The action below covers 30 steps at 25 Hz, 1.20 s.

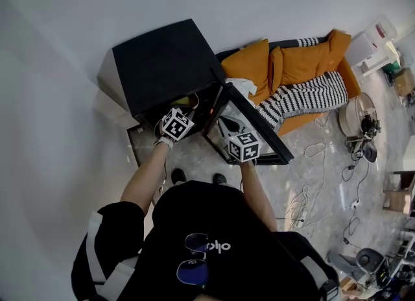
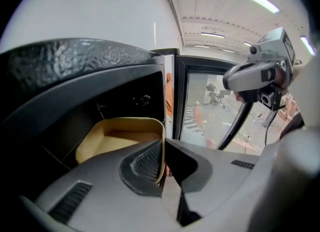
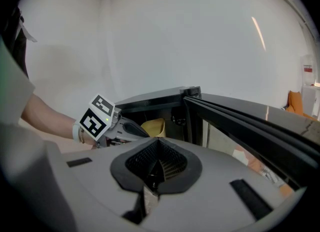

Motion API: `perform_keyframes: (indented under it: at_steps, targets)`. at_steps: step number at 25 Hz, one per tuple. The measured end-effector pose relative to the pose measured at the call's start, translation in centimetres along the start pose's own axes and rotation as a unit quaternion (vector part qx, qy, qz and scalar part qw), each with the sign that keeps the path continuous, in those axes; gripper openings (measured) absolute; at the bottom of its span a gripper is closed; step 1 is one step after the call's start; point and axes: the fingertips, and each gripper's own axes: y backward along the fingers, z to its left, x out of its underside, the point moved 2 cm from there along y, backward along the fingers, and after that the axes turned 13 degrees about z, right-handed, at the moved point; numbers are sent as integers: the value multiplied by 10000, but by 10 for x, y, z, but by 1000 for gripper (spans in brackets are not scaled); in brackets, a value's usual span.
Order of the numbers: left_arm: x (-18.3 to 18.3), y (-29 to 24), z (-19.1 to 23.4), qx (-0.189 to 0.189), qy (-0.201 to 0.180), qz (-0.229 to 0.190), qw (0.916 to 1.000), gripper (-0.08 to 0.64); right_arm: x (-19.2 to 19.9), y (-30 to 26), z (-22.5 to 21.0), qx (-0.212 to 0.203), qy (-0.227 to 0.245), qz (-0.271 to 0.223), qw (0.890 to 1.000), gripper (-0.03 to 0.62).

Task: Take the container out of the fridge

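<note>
The container (image 2: 117, 136), a shallow tan tub with its open top facing up, sits on a shelf inside the small black fridge (image 1: 162, 66), just behind the opening on the side next to the hinge of the glass door (image 1: 254, 126). The left gripper (image 2: 163, 162) reaches in through the opening, and its jaws are pinched on the tub's near wall at the corner closest to the door, one jaw inside the rim and one outside. From that pinch the body of the tub stretches away to the left and deeper into the cabinet, so nearly all of its bulk lies to one side of the grip and beyond it. Which side of the tub is the longer cannot be told for certain from here.

The right gripper (image 3: 156, 165) hangs outside the fridge beside the swung-open door, its jaws pressed together with nothing between them. It is near the opening but apart from the tub.

The way out looks to be straight back toward the person, past the door's edge. With the hold at one corner, the far end may sag or swing as it leaves the shelf, and the free right gripper is well placed to steady it
</note>
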Motion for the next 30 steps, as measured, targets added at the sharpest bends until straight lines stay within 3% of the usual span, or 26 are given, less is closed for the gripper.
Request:
perform_keyframes:
  at_steps: [12,30]
  targets:
    - [-4,21,-19,-186,77,-244,9995,21,7,3,4,-157,150,41,9998,8]
    - [-18,76,-77,-681,554,-780,9931,20,25,32,4,-828,328,-39,9960,8]
